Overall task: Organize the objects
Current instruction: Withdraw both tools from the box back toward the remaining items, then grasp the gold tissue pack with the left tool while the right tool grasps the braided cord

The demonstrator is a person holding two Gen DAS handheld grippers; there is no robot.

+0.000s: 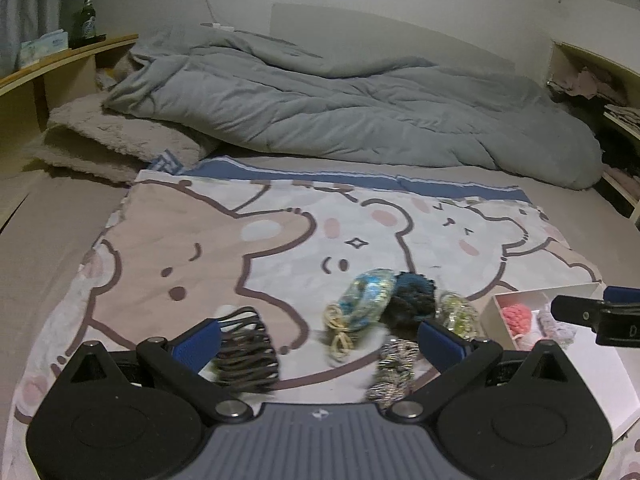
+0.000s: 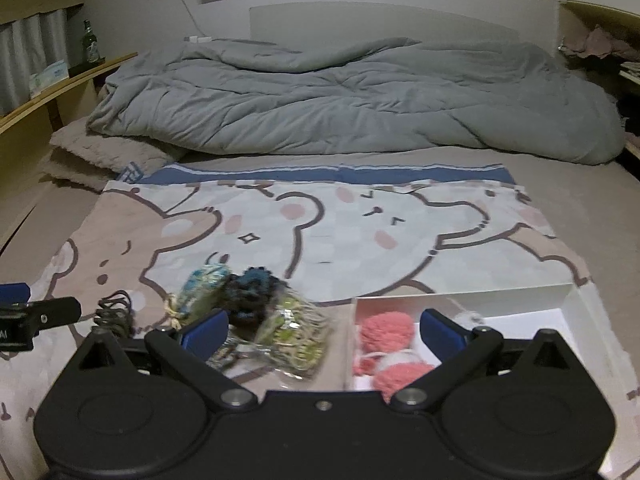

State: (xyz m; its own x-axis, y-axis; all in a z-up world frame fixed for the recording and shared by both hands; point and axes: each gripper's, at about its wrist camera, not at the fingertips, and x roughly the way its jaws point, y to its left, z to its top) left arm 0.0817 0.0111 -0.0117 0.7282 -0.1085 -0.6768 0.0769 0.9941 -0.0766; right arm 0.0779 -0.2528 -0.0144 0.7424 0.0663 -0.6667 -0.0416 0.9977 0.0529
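Hair ties (image 1: 372,312) lie on the cloth (image 1: 240,240), left of the box (image 2: 520,300); quilt (image 1: 340,112) behind them.

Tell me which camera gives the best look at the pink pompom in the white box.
The right wrist view: the pink pompom lies close, just inside the white box, between the right gripper's open fingers. The left wrist view catches it only small at the right edge, partly hidden by the other gripper.

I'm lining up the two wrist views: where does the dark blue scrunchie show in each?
Left wrist: the dark blue scrunchie lies right of centre, just above the right fingertip.
Right wrist: dark blue scrunchie lies left of centre, above the left fingertip.
Shared landmark: the white box to its right.
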